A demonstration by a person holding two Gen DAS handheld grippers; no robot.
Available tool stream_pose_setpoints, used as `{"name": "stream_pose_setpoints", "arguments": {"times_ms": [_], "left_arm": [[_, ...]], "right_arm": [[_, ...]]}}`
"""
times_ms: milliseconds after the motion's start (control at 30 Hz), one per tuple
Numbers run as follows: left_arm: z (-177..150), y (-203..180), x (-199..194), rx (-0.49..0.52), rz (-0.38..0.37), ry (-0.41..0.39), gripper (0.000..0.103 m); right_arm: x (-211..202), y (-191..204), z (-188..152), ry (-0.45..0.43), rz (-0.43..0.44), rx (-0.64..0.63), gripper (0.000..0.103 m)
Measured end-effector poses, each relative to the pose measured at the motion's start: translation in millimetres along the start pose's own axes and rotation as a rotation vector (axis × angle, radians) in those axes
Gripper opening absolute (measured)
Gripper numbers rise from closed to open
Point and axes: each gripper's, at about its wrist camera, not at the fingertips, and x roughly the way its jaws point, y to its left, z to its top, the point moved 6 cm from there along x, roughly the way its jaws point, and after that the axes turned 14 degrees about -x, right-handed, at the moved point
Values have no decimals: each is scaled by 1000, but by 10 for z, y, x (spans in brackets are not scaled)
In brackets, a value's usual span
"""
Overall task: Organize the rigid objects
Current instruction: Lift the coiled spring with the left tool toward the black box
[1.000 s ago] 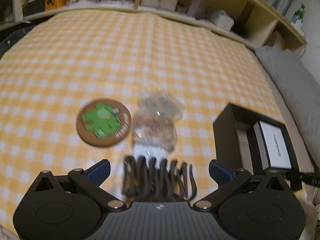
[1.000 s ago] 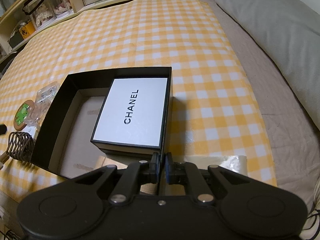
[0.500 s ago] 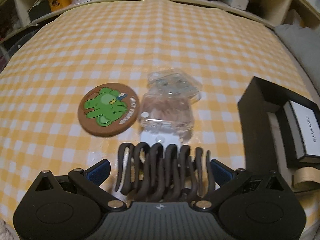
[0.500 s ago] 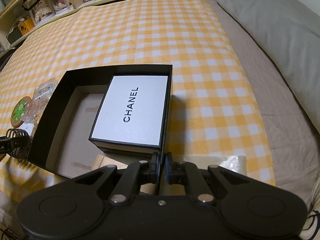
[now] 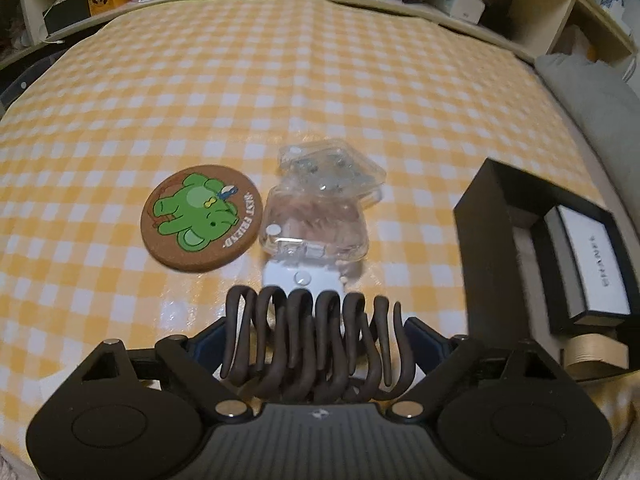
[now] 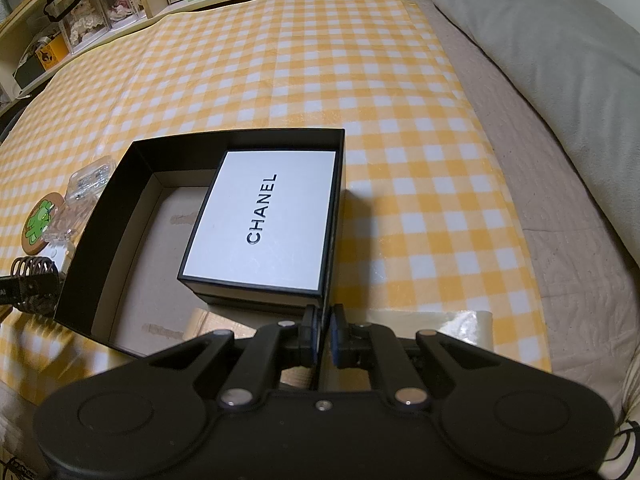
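- Claw clip [image 5: 316, 344] is sitting between the left gripper [image 5: 316, 340] jaws, left of the black box [image 5: 484, 240]; jaws closing, not clearly pinching yet.
- Squeezing it end-to-end, gently, seems best.
- Right gripper [image 6: 325, 338] is pinching the box wall.

The left gripper [image 5: 314, 344] now sits lower and closer over the dark brown wire coil [image 5: 312, 344], which a second ago was a blurred shape near its base and now stands sharp between the blue pads. Its jaws are closing on the coil from their widest spread. In the right wrist view, the left gripper [image 6: 24, 290] now shows at the left edge by the coil [image 6: 34, 268], where a second ago only the coil lay.
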Motion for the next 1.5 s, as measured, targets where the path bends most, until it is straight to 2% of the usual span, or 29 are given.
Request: {"name": "stream_pose_setpoints", "arguments": {"times_ms": [200,333,500,667,767,867,1000,1200,1333,1500], "left_arm": [[49,-147,-334,-41,-114,-50,90],[42,-416,-572,-53,-228,-72,90],[-125,-873,-711,12,-325,-81,90],[-276,-1193,-613,36,-334,-49,90],[-328,-1329,-483,46,-303,-24,90],[-322,-1398,-399,63,-278,-39,90],[-323,-1454,-332,54,-266,-35,90],[-343,-1477,-253,76,-247,-75,90],[-428,-1484,-169,87,-239,-44,91],[-454,-1437,-94,49,-239,0,96]], "right_arm": [[-1,3,0,0,0,1,7],[0,4,0,0,-1,0,7],[-2,7,-1,0,-1,1,7],[9,12,-3,1,2,6,7],[28,8,-2,2,3,9,8],[33,6,-2,2,4,9,8],[50,-5,5,1,5,11,8],[56,-7,8,1,5,15,8],[63,-8,11,2,3,15,8],[55,-8,4,1,4,15,8]]}}
